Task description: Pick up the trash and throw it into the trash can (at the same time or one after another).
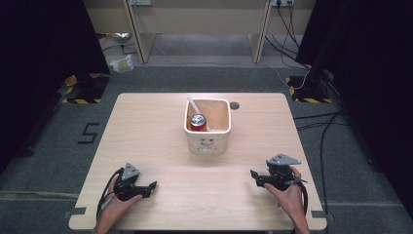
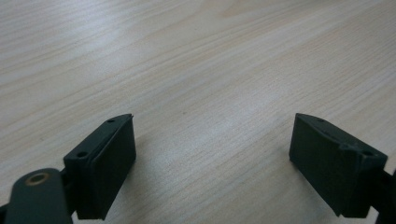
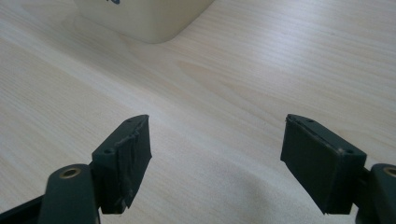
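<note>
Both tools are held low over the near part of the table, one towards each near corner. The left gripper is seen with jaws spread wide and nothing between them; in the left gripper view bare wood is seen between the pads. The right gripper is likewise spread and empty, confirmed in the right gripper view, where the bottom corner of the tub is caught at the top edge.

The tub, cream with a small print on its front wall, is placed at the middle of the table, slightly towards the far edge, well apart from both tools. A red can is stood upright inside it, against the left inner wall. A white spoon-like handle is leaned in the far left inner corner; its lower end is hidden, so what it is cannot be confirmed. A dark round hole is seen in the tabletop just beside the tub's far right corner.

Nothing is gripped yet; the can is judged the likely target.

Risks, as judged:
- The can is tucked close to the wall, so a jaw could be jammed between can and wall and the tub dragged or tipped.
- The smooth round can could be squeezed off-centre and slip out on the lift.
- The leaning handle could be knocked by a jaw and flicked out.
- The light tub may be lifted with the can unless it is steadied by the other tool.
</note>
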`<state>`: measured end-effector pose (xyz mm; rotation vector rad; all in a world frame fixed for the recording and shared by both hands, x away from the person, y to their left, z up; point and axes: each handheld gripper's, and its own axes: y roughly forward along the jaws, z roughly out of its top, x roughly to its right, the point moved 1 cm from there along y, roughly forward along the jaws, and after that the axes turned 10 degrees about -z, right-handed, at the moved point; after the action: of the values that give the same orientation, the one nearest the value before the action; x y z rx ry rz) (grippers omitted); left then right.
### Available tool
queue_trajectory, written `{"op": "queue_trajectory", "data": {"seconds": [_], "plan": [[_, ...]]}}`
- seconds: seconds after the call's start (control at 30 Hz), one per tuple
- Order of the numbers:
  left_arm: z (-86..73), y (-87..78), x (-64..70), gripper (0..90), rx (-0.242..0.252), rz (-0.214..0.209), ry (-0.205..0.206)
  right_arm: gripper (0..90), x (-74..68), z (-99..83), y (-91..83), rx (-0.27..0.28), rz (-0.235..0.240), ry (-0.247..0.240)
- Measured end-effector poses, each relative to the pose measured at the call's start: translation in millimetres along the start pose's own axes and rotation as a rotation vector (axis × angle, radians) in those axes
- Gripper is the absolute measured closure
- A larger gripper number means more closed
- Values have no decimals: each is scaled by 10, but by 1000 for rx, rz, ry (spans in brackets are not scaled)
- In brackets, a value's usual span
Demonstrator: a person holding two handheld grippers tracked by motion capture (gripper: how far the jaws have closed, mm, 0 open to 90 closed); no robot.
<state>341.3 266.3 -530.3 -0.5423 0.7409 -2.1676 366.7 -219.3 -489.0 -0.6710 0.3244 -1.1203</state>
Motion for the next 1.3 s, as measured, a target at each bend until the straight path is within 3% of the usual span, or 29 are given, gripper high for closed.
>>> {"op": "queue_trajectory", "data": {"seconds": [0.97, 1.3], "plan": [[0, 0, 0, 137, 0, 0, 0, 207, -84, -244, -25, -34, 2, 15], [0, 0, 0, 137, 0, -1, 0, 204, -146, -305, -21, -48, -16, -8]]}}
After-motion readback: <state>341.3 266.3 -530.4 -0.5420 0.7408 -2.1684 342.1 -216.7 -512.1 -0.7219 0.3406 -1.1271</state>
